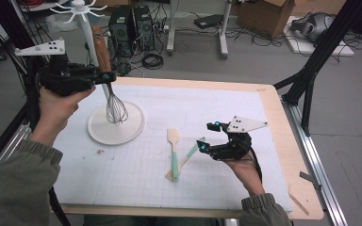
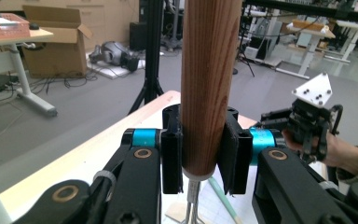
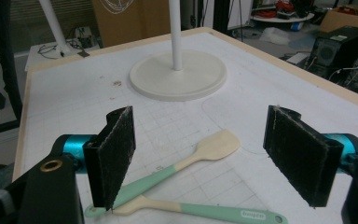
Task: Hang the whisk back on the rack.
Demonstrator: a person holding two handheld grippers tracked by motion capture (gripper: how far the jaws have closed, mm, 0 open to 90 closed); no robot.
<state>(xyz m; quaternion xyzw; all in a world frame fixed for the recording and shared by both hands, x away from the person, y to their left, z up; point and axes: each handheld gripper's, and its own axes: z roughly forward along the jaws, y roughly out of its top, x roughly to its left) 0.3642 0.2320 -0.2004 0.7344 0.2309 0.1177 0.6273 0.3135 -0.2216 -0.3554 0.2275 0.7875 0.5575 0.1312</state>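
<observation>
White gridded mat covers the table [image 1: 273, 101] in the high view. Left gripper [image 1: 104, 76], raised beside the hook stand [image 1: 115, 123], pinches a whisk [image 1: 109, 84]; hanging it looks still undone. Left gripper view: pads [image 2: 171, 158] press the wooden handle between them. Right gripper view: right gripper [image 3: 214, 154] hovers low, fingers spread, two spatulas [image 3: 186, 163] below them, untouched.

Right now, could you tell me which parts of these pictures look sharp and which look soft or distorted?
Left gripper view: the brown wooden whisk handle is close, large and sharp, the room behind softer. Right gripper view: the black padded fingers are crisp, and the table edges splay out. High view: evenly lit, slightly grainy, with faint shadows beneath the mint-handled spatulas.
</observation>
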